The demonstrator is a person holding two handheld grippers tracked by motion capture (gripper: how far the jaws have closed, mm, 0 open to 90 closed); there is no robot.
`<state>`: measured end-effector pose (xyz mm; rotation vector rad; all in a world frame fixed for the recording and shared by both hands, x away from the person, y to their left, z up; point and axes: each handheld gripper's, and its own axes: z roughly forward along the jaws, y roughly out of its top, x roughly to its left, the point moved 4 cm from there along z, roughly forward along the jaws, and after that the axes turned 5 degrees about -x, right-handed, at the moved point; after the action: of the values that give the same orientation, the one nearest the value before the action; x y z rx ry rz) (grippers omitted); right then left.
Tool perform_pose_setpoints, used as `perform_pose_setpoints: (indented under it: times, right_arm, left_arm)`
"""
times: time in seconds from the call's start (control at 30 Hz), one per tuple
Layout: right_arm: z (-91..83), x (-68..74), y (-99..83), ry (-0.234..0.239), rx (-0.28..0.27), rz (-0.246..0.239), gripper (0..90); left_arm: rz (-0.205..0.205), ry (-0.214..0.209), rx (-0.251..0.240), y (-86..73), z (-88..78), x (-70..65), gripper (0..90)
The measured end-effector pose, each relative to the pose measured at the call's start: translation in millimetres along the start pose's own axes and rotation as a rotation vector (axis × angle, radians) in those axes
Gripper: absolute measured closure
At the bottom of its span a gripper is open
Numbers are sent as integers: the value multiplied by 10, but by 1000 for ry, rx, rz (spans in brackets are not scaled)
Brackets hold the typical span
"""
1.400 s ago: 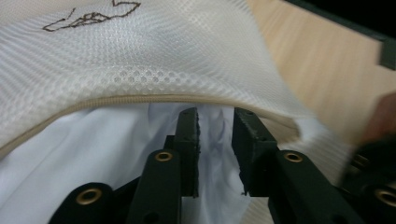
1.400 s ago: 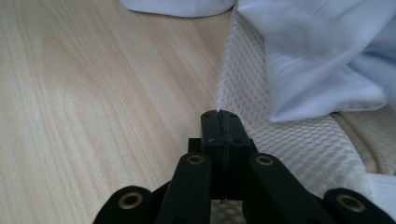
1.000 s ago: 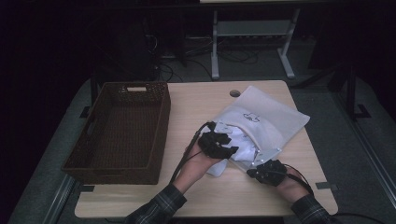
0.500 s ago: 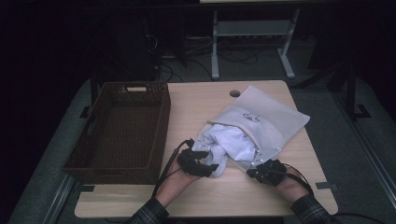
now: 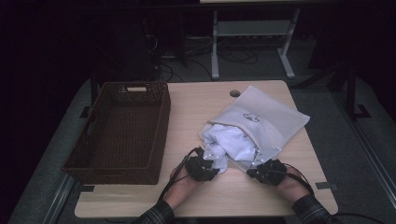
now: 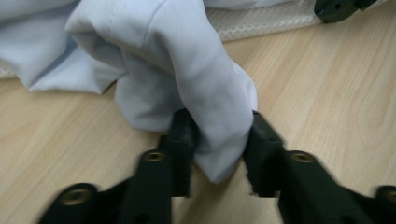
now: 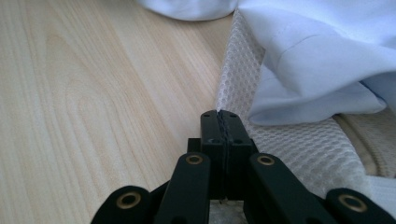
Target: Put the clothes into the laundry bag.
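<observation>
The bench has a pale wooden top with a fine grain, and a small round hole sits near its far edge. The room around it is very dark. Behind the bench stands a light metal frame on the floor, with some cables near it; more of the room is perhaps there, but the darkness hides it.

On the left part of the bench stands a dark brown woven basket. On the right part lies a cream mesh bag, flat, with a small dark print on it. A white cloth comes out of the bag's open end, toward the person, and rests partly on the wood.

The left gripper is at the near tip of the cloth. In the left gripper view, its fingers have just been closing, and a fold of the cloth stands between them; both fingers press on it.

The right gripper is at the near corner of the bag, apart from the left one. In the right gripper view, its fingers are together, clamped on the edge of the mesh bag, and the cloth lies just beside them.
</observation>
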<state>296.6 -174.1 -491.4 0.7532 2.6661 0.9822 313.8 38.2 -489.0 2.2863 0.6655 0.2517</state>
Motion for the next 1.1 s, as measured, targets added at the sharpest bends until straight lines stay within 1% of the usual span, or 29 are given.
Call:
perform_pose_setpoints:
  times: [0.03, 0.07, 0.1, 0.13, 0.17, 0.23, 0.27, 0.3, 0.37, 0.43, 0.47, 0.5, 0.53, 0.57, 0.63, 0.7, 0.73, 0.8, 0.87, 0.93, 1.03, 1.1]
  right_arm:
    - [-1, -15, -2, 12, 0, 4, 888]
    - [-1, -18, -3, 16, -1, 7, 888]
    - [-1, -18, -3, 17, -1, 8, 888]
    - [-1, -16, -2, 15, -1, 8, 887]
    - [-1, -15, -1, 12, 0, 4, 888]
    - [2, -7, 5, 9, 2, -1, 888]
    - [2, -7, 5, 9, 2, -1, 888]
    - [2, -7, 6, 8, 5, -3, 889]
    - [0, -13, 6, 12, 7, -6, 890]
    - [0, -14, 6, 13, 6, -7, 891]
    - [0, -14, 6, 13, 6, -7, 891]
    - [0, -14, 6, 14, 6, -7, 892]
    - [1, -18, 6, 16, 7, -16, 893]
    - [1, -18, 6, 18, 7, -15, 893]
    - [2, -24, 5, 21, 2, -19, 894]
    - [1, -25, 3, 24, 2, -19, 894]
    - [1, -27, 2, 26, 1, -19, 894]
    - [-1, -30, 0, 30, 1, -17, 895]
    - [-1, -34, -2, 34, 0, -18, 895]
    - [-2, -36, -3, 38, 0, -15, 895]
    - [-1, -41, -2, 42, -2, -15, 895]
    - [-1, -39, -3, 43, 0, -17, 895]
  left_arm:
    - [-16, -31, -28, 32, 11, 4, 834]
    - [-24, -42, -36, 53, 21, -2, 844]
    - [-22, -51, -45, 81, 34, -9, 848]
    - [-20, -56, -51, 106, 45, -19, 851]
    - [-9, -59, -58, 153, 63, -32, 852]
    - [-9, -65, -81, 229, 91, -58, 856]
    - [-9, -65, -81, 229, 91, -58, 858]
    - [6, -66, -95, 297, 103, -75, 858]
    - [9, -72, -115, 385, 123, -98, 859]
    - [21, -71, -122, 484, 167, -112, 859]
    - [21, -71, -122, 484, 167, -112, 859]
    - [34, -66, -121, 592, 257, -120, 859]
    - [31, -68, -119, 630, 294, -127, 860]
    - [36, -65, -112, 664, 332, -131, 860]
    - [37, -59, -116, 726, 416, -148, 860]
    - [33, -62, -120, 774, 499, -157, 858]
    - [25, -61, -125, 796, 538, -165, 857]
    - [11, -72, -139, 836, 619, -177, 850]
    - [-3, -78, -155, 868, 685, -195, 829]
    - [-10, -90, -160, 878, 704, -214, 782]
    - [1, -112, -145, 863, 642, -234, 658]
    - [-1, -131, -132, 837, 547, -224, 583]
